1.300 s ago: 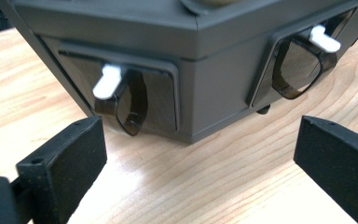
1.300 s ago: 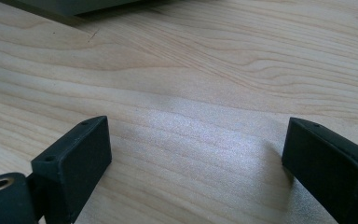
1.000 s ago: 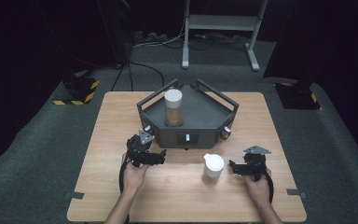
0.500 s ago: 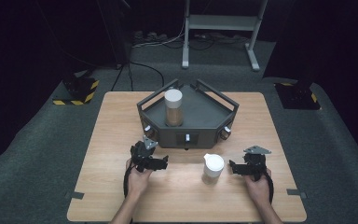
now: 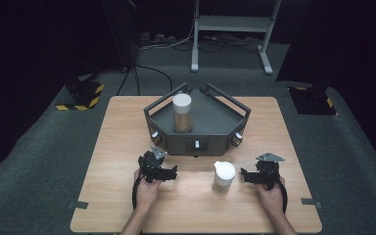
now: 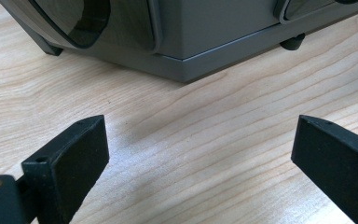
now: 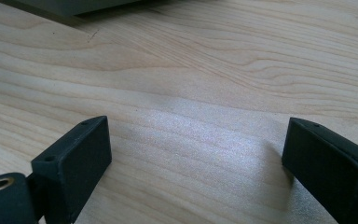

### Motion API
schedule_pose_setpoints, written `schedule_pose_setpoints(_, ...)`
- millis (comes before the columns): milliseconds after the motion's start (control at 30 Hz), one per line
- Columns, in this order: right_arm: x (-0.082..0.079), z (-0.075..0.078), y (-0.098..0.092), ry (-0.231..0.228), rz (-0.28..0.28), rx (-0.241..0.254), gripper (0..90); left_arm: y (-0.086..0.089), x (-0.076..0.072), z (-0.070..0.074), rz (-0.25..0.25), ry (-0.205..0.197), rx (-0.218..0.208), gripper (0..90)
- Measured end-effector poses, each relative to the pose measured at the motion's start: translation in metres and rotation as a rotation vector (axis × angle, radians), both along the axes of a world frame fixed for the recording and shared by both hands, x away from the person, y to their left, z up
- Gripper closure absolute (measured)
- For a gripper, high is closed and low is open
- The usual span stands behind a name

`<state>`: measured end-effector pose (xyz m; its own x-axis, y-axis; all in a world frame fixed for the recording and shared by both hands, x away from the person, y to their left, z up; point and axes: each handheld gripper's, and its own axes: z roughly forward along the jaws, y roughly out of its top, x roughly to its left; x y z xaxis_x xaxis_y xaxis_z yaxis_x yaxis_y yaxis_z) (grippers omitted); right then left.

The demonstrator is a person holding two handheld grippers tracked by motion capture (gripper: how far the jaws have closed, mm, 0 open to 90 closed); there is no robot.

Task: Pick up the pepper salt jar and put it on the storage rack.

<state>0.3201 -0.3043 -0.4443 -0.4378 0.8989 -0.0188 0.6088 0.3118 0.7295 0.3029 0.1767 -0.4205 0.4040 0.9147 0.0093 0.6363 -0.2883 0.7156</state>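
A dark room with grey carpet is seen from above, and a light wooden table [image 5: 127, 147] stands in the middle of it. A white metal stand [image 5: 232, 29] is placed on the floor behind the table, and black blocks with yellow and black striped edges [image 5: 81, 94] lie on the carpet to either side.

A dark grey angular device [image 5: 210, 127] with a raised frame is set at the back centre of the table. A tall cylinder with a white cap [image 5: 182, 112] stands upright on the device's platform, toward its left part.

A small white lidded container [image 5: 223, 175] is placed upright on the bare wood in front of the device, a little right of centre. It is touched by nothing.

The left gripper [image 5: 172, 173] is held low over the table in the person's left hand [image 5: 147, 191], just in front of the device's left front corner and left of the container. Its jaws are spread wide, and in the left gripper view only bare wood and the device's grey corner are seen between the left gripper's fingertips [image 6: 81, 156].

The right gripper [image 5: 245, 176] is held in the person's right hand [image 5: 271, 196], just to the right of the container, with its jaws pointing toward it but apart from it. A grey three-cornered plate is carried on top. Its jaws are likewise spread wide, and in the right gripper view only plain wood grain lies between the right gripper's fingertips [image 7: 88, 149].
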Motion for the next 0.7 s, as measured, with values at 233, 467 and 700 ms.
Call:
schedule_pose_setpoints(233,0.0,0.0,0.0,0.0,0.0,0.0,7.5,0.0,0.001,-0.008,0.012,0.013,-0.007,4.1)
schedule_pose_setpoints(467,0.0,0.0,0.0,0.0,0.0,0.0,7.5,0.001,0.001,-0.012,0.023,0.018,-0.02,4.2)
schedule_pose_setpoints(700,0.0,0.0,0.0,0.0,-0.001,0.0,7.5,-0.001,0.003,-0.017,0.03,0.028,-0.024,4.2)
